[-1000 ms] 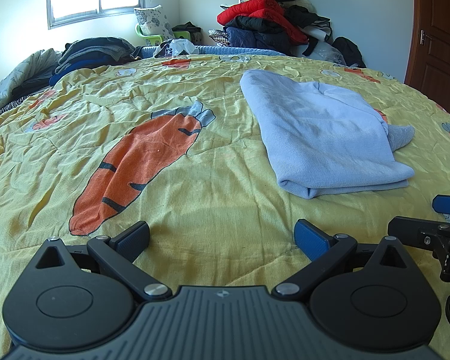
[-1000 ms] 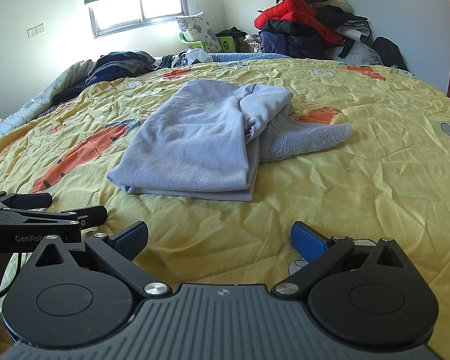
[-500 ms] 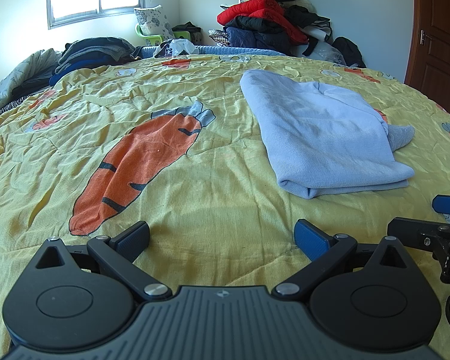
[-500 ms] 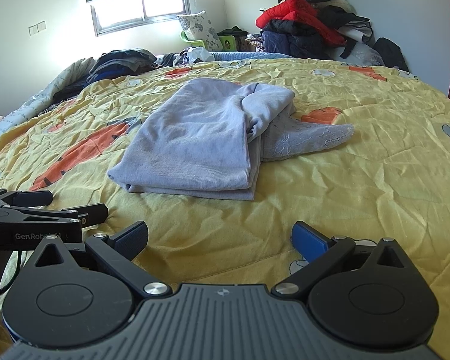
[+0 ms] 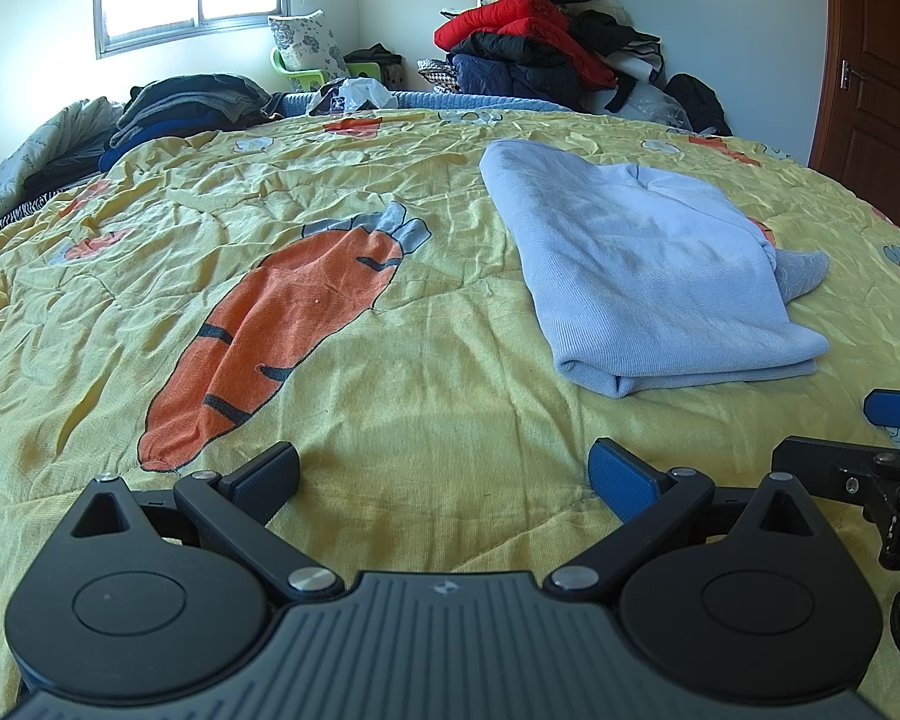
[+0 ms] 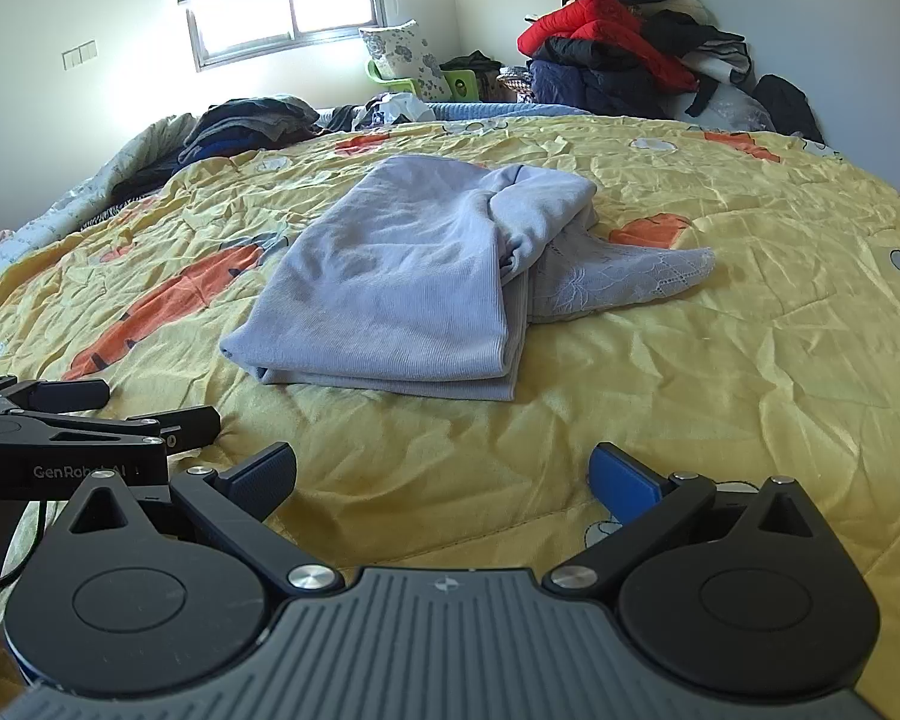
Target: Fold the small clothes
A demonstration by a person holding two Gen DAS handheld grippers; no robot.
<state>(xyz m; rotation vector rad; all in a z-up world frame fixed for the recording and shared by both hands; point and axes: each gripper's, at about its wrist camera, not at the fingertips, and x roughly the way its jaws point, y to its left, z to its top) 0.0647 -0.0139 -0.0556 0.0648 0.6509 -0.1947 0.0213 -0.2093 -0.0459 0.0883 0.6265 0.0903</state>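
Note:
A light blue-grey knit garment (image 5: 648, 276) lies folded on the yellow carrot-print bedspread (image 5: 390, 408); it also shows in the right wrist view (image 6: 402, 294), with a lace sleeve (image 6: 630, 282) sticking out to its right. My left gripper (image 5: 444, 474) is open and empty, low over the bedspread, to the near left of the garment. My right gripper (image 6: 444, 474) is open and empty, just in front of the garment's near edge. Each gripper shows at the edge of the other's view.
A heap of red and dark jackets (image 5: 540, 54) sits at the far side of the bed. Dark folded clothes (image 5: 186, 108) lie at the far left. A wooden door (image 5: 876, 72) stands at the right. A window (image 6: 282, 18) is on the far wall.
The right gripper has shifted slightly left and forward, so the garment sits a little further right in its view. The left gripper has not moved.

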